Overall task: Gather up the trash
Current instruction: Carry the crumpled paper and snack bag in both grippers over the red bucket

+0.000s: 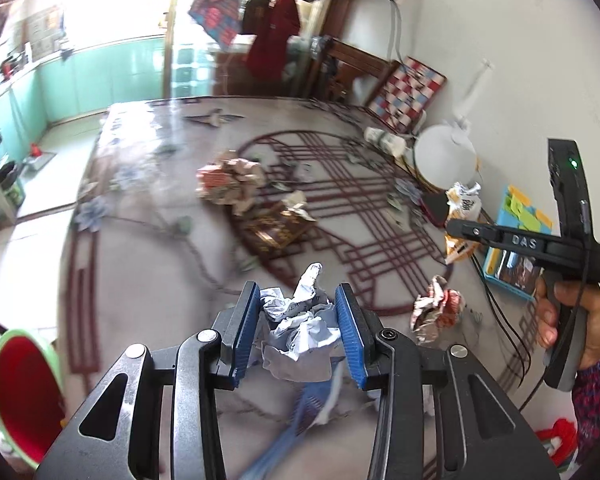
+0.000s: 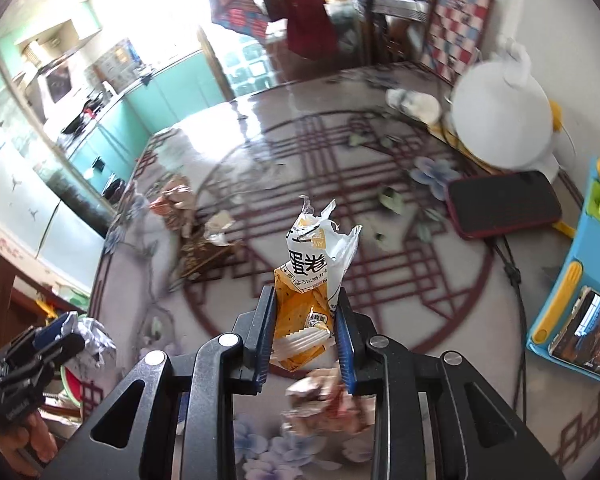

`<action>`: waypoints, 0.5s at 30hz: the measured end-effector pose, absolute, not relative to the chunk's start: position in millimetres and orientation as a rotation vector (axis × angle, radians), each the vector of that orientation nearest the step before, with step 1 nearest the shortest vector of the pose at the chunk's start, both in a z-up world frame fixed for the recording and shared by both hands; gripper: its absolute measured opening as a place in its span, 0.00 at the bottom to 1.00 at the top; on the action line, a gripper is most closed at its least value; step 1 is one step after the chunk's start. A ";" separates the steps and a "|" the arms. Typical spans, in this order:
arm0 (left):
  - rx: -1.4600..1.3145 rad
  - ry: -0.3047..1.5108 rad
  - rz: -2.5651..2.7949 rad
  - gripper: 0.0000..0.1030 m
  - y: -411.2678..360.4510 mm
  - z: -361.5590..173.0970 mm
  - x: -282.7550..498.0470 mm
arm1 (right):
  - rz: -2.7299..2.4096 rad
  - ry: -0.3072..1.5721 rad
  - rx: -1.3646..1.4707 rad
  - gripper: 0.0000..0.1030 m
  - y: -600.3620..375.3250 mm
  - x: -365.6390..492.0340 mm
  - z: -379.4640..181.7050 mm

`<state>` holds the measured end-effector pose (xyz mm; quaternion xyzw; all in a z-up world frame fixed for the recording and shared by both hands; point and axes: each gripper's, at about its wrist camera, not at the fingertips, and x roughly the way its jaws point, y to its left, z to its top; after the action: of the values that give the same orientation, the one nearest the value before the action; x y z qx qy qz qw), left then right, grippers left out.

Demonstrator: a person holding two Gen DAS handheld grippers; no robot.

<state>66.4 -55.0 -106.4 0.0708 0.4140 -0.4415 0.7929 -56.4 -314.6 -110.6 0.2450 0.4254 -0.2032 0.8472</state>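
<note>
Crumpled paper: a white wad (image 1: 300,320) sits pinched between the blue pads of the left claw (image 1: 298,330), lifted off the surface (image 1: 140,280).
Snack wrapper: an orange and white wrapper (image 2: 310,280) stands clamped in the narrow right claw (image 2: 306,336), also clear of the surface.
Step in hand: both pieces are picked up, so carrying to a bin looks like the current step.
Bin: a red, green-rimmed container (image 1: 24,396) shows at the lower left of the left view, likely the drop point.
Next move: each claw needs to travel over the container and release.
Left behind: a foil wad (image 1: 436,312), a large crumpled heap (image 1: 230,184) and a brown packet (image 1: 276,228).
Only in right view: a dark phone case (image 2: 504,204) lies in full by the white lamp base (image 2: 500,116).
</note>
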 end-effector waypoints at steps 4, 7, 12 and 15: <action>0.130 0.887 -0.918 0.36 -27.6 -105.5 72.8 | -0.411 0.878 0.505 0.24 -291.6 -49.0 -99.5; 0.124 0.896 -0.893 0.37 -7.2 -108.6 78.3 | -0.406 0.876 0.492 0.24 -274.8 -42.3 -95.5; 0.110 0.913 -0.850 0.37 26.5 -113.0 87.8 | -0.386 0.871 0.488 0.24 -247.7 -28.3 -92.1; 0.115 0.909 -0.822 0.37 49.3 -115.0 94.3 | -0.364 0.867 0.474 0.24 -228.8 -16.1 -89.5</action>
<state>94.3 49.3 -115.0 0.0539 0.4264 -0.3854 0.8166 -16.1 -228.8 -89.5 0.2263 0.4140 -0.1737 0.8644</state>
